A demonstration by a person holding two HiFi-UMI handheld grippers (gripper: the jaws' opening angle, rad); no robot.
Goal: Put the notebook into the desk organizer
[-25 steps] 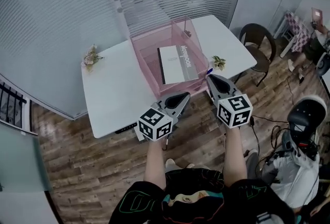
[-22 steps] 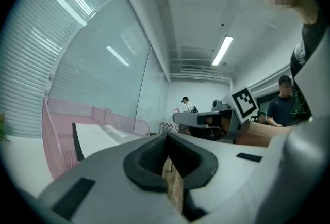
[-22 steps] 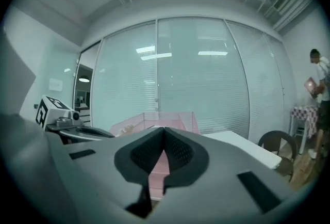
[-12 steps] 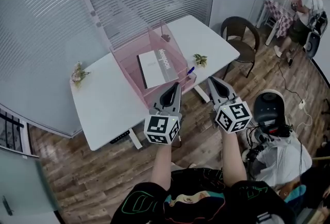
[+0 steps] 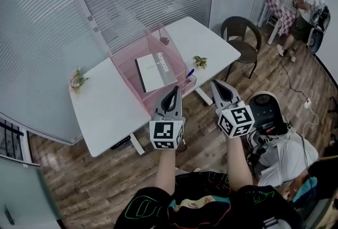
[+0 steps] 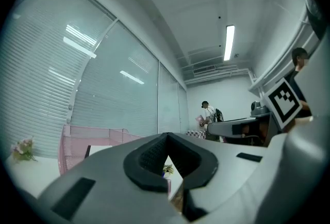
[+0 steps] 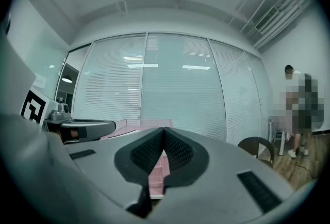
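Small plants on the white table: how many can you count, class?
2. One plant sits near the table's left end; the other sits right of the pink organizer. None seems hidden.

One bench (image 5: 105, 117). One pink desk organizer (image 5: 127, 61). One notebook (image 5: 155, 71). Two flower sprigs: left-edge sprig (image 5: 77, 79), right-edge sprig (image 5: 199, 61). One blue pen (image 5: 189, 72). One chair (image 5: 240, 32). Two grippers: left hand-held gripper (image 5: 172, 92), right hand-held gripper (image 5: 215, 85).
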